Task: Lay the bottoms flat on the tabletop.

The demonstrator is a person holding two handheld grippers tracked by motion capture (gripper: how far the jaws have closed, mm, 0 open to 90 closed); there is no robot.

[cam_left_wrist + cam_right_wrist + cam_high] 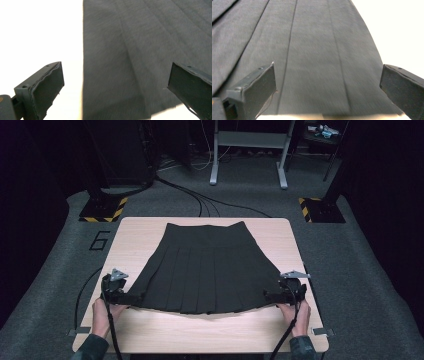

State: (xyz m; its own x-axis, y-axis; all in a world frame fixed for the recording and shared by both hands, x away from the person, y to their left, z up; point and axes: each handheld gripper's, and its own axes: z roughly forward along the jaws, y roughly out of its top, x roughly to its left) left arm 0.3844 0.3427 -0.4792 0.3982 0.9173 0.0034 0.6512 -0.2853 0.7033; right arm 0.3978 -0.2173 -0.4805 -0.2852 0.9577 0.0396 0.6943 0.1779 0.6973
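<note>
Both hands sit at the bench's (pixel 150 330) near edge. The left claw (pixel 131 298) and right claw (pixel 270 296) gape wide at the hem corners of the black pleated skirt (pixel 207 270), which lies flat mid-bench. Probably best to pinch both corners evenly, catching every layer.

Counter (pixel 140 332): pale wood top, rounded corners, standing on grey carpeted floor (pixel 370 285). Small metal brackets at the two near corners.

Lying directly on it: one black pleated skirt (pixel 205 270), spread flat, roughly centred. Narrow waistband toward the far edge, wide hem toward the near edge, hem falling short of that edge so a bare wood strip shows. Bare wood also on both sides of the skirt. Pleats run lengthwise, waistband to hem; cloth lies smooth in both gripper views.
</note>
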